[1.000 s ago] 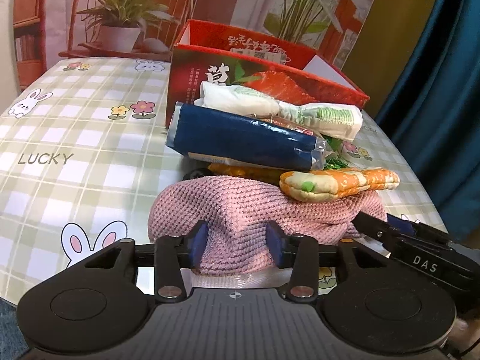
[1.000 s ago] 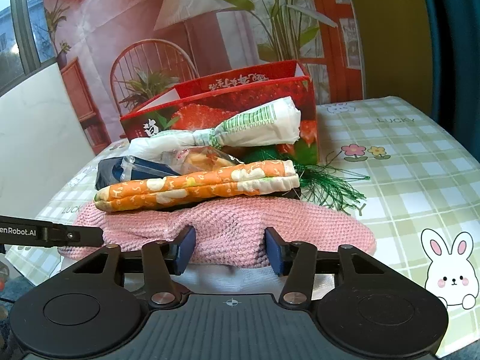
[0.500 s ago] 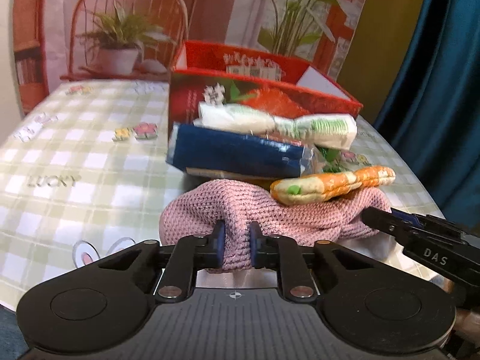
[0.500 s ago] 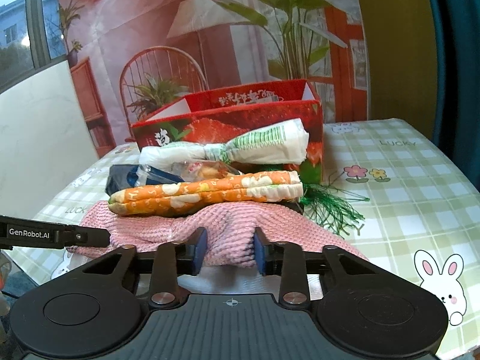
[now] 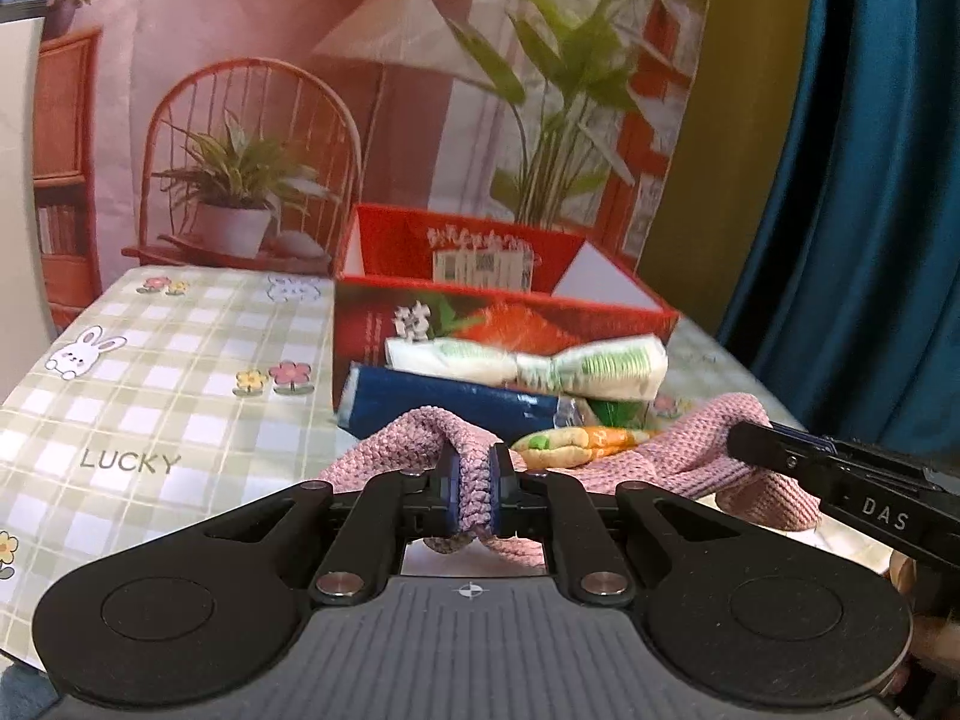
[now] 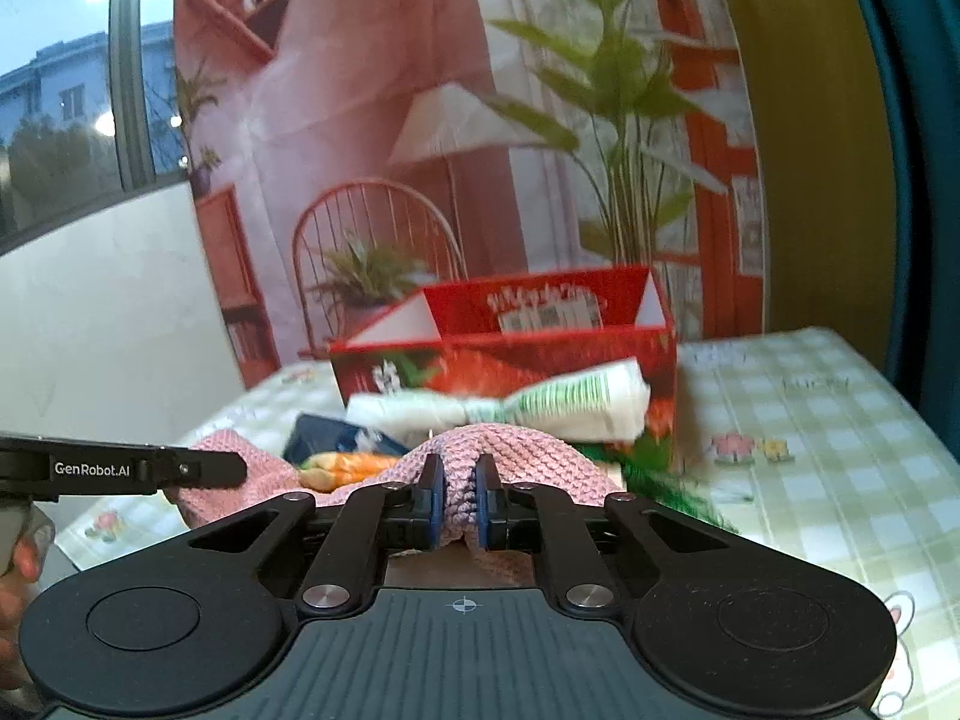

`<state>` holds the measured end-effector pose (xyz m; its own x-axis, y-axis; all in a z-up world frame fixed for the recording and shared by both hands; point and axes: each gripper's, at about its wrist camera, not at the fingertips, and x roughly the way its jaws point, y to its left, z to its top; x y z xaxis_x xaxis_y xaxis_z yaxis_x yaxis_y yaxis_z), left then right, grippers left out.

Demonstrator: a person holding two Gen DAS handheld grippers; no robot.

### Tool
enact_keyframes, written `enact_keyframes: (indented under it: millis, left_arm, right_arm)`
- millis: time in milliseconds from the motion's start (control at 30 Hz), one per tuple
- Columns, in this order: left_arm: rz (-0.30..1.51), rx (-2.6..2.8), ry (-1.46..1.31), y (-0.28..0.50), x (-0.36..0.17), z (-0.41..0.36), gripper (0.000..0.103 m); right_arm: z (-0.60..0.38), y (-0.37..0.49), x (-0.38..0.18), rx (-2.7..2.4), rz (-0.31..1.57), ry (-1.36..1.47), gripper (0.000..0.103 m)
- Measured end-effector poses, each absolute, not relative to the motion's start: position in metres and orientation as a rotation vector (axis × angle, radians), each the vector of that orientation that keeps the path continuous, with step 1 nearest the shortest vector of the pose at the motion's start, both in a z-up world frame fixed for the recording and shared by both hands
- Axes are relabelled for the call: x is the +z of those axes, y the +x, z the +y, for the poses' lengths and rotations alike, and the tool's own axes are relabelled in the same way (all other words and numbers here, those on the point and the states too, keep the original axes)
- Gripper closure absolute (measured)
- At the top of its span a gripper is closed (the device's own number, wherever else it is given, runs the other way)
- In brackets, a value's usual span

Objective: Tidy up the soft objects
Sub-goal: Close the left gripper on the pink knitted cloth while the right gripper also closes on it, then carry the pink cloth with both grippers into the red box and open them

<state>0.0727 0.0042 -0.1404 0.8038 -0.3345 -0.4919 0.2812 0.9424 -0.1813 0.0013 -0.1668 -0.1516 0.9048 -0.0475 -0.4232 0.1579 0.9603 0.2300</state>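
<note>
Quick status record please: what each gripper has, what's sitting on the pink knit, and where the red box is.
left gripper: shut on a bunched fold of the pink knit cloth
right gripper: shut on another fold of the same cloth
cloth state: near edge raised, sagging between the two grips
on the cloth: orange patterned pad in the sag
behind it: blue packet, white and green wrapped bundle
red box: open-topped, at the back on the checked tablecloth

Knit cloth [image 5: 672, 462]: dusty pink, ribbed. Pouch [image 5: 576, 441]: orange, cream-and-green print. Packet [image 5: 444, 399]: navy. Wrapped bundle [image 5: 528, 363]: white, green print. Box [image 5: 498, 318]: red. Surface [image 5: 168, 396]: green-white check, bunnies, flowers.
</note>
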Motion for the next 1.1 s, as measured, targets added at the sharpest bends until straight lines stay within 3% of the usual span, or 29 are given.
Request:
enact_keyframes:
  millis: [500, 1100]
  left_arm:
    - [0.431, -0.338, -0.119, 0.076, -0.099, 0.007, 0.093]
    - [0.465, -0.455, -0.234, 0.216, -0.070, 0.013, 0.093]
  right_arm:
    - [-0.182, 0.005, -0.114, -0.097, 0.315, 0.277, 0.094]
    - [-0.268, 0.130, -0.089, 0.051, 0.289, 0.502, 0.094]
